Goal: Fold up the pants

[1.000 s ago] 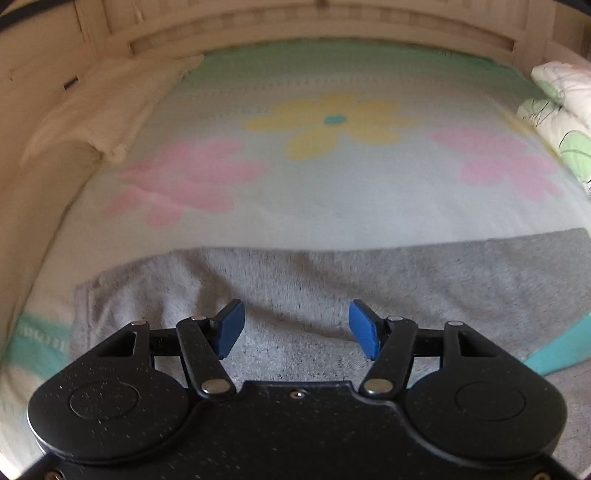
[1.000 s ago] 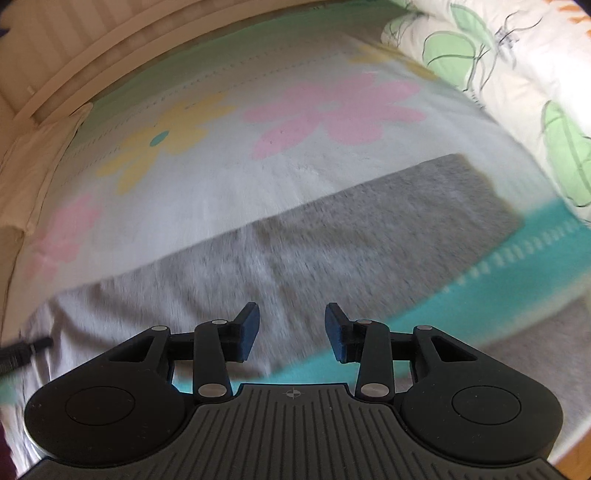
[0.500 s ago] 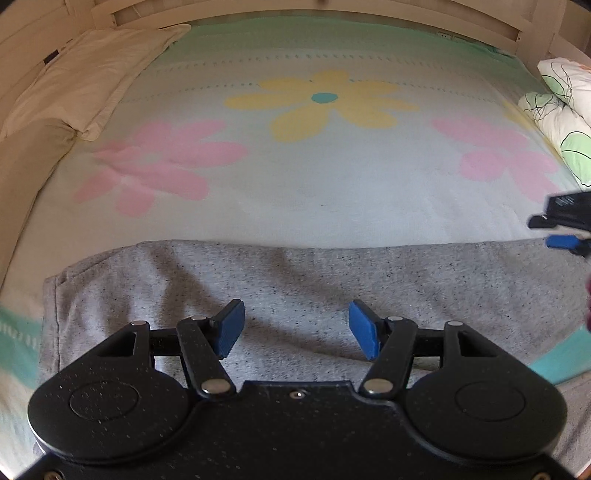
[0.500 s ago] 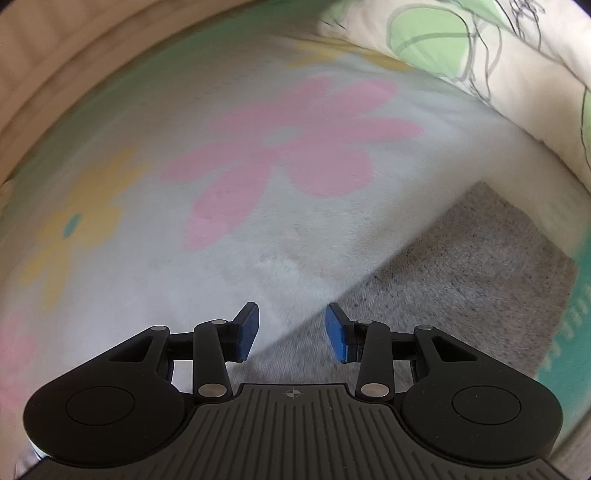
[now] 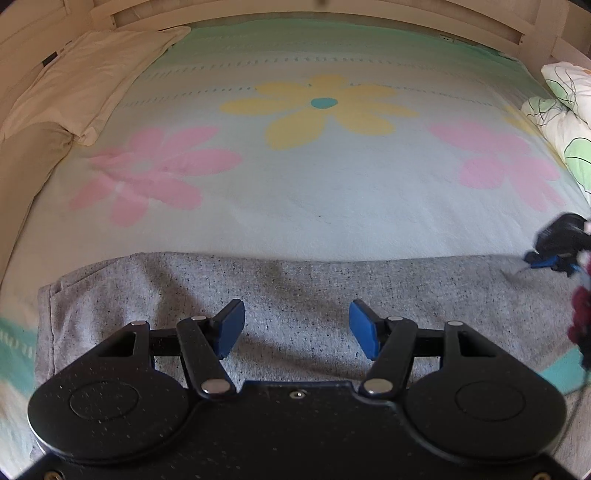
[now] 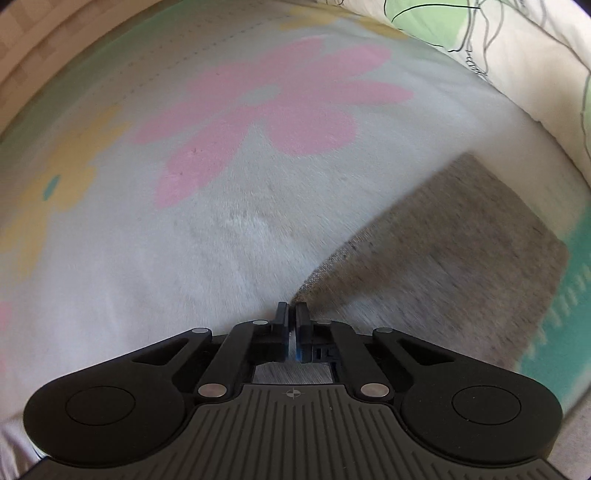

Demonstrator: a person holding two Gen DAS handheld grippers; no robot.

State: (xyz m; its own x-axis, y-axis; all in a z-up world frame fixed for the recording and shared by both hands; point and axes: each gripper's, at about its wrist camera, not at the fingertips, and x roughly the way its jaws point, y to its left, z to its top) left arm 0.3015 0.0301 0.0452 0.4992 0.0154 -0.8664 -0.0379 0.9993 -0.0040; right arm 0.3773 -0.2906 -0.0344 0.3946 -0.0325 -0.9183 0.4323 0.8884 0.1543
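Grey speckled pants lie flat across the near part of a flowered bedspread. My left gripper is open and empty, hovering over the middle of the pants. My right gripper is shut on the far edge of the pants, near the leg end. It also shows at the right edge of the left wrist view, pinching that edge.
A cream pillow lies at the back left. A white duvet with green leaf print is bunched along the right side, also in the right wrist view. A wooden bed frame runs along the back.
My right gripper has closed from open onto the far edge of the pants. My left gripper has stayed open while its view shifted slightly back over the pants.
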